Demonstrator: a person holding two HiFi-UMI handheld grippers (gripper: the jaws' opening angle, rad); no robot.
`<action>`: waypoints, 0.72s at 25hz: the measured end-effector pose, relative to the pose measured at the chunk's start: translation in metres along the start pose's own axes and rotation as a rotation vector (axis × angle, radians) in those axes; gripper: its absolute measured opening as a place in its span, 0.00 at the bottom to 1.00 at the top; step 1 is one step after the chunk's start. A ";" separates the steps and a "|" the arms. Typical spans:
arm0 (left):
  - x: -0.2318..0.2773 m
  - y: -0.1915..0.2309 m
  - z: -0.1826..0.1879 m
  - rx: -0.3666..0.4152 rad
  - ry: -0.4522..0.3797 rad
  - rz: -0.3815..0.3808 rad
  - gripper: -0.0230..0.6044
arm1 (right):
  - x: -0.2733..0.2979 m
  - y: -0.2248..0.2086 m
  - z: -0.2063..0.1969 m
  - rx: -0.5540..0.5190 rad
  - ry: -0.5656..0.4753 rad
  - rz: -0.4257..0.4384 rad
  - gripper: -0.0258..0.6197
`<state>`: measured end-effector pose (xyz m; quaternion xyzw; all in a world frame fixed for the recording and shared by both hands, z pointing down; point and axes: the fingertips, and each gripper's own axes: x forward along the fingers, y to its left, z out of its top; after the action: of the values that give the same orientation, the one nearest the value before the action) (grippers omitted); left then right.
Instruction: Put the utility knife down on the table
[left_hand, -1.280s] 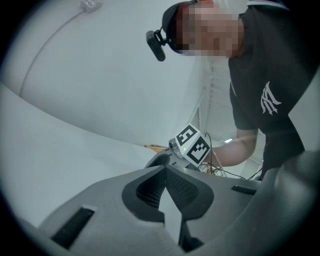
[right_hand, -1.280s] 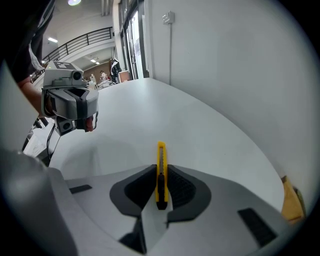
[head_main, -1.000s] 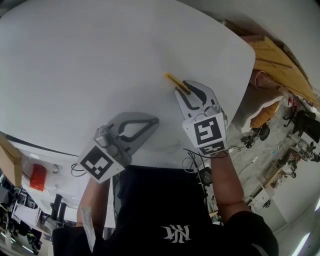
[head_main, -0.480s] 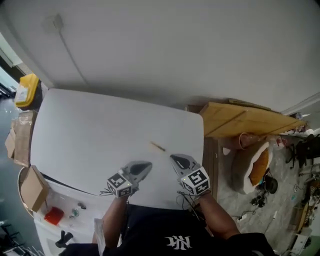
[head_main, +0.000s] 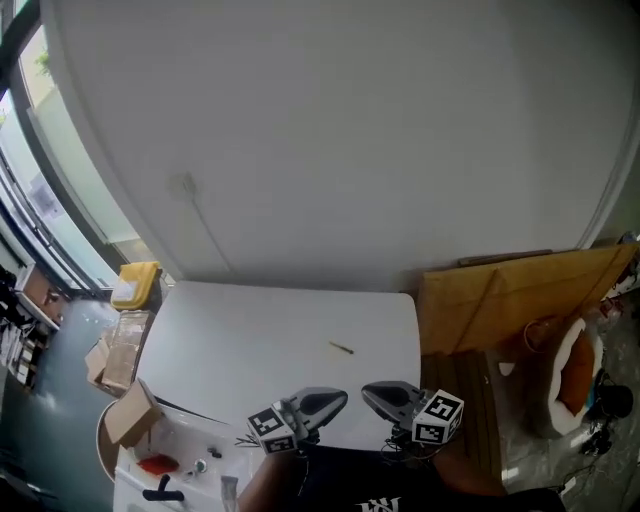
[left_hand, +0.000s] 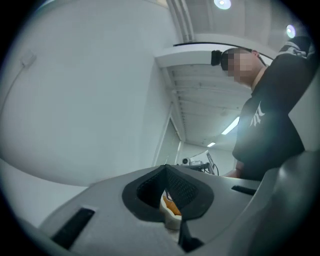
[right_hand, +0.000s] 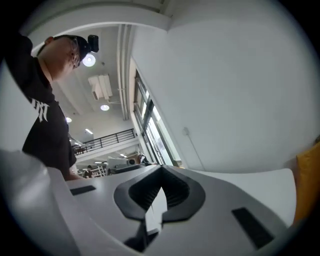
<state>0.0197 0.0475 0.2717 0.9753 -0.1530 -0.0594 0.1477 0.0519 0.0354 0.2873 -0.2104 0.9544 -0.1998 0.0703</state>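
Utility knife on table, apart from right gripper.

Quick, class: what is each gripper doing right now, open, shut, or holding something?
Left gripper: shut, holding nothing.
Right gripper: shut, holding nothing; the utility knife lies apart on the table.

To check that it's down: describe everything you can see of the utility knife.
The utility knife shows in the head view only as a thin yellowish sliver, too small to make out its blade or parts. It lies flat and slanted on the white table, in its right half and away from the edges. Only the table top touches it. The left gripper and right gripper are apart from it, nearer the person.
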 end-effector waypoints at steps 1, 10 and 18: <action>0.000 -0.019 0.004 0.006 -0.014 0.001 0.04 | -0.013 0.018 0.002 -0.009 -0.018 0.026 0.04; -0.017 -0.131 -0.018 0.116 0.088 0.024 0.04 | -0.068 0.107 -0.020 -0.067 -0.068 0.101 0.04; -0.046 -0.168 -0.020 0.215 0.079 -0.012 0.04 | -0.071 0.158 -0.018 -0.161 -0.068 0.045 0.04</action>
<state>0.0262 0.2200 0.2427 0.9880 -0.1469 -0.0049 0.0477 0.0526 0.2036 0.2421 -0.2007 0.9689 -0.1137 0.0897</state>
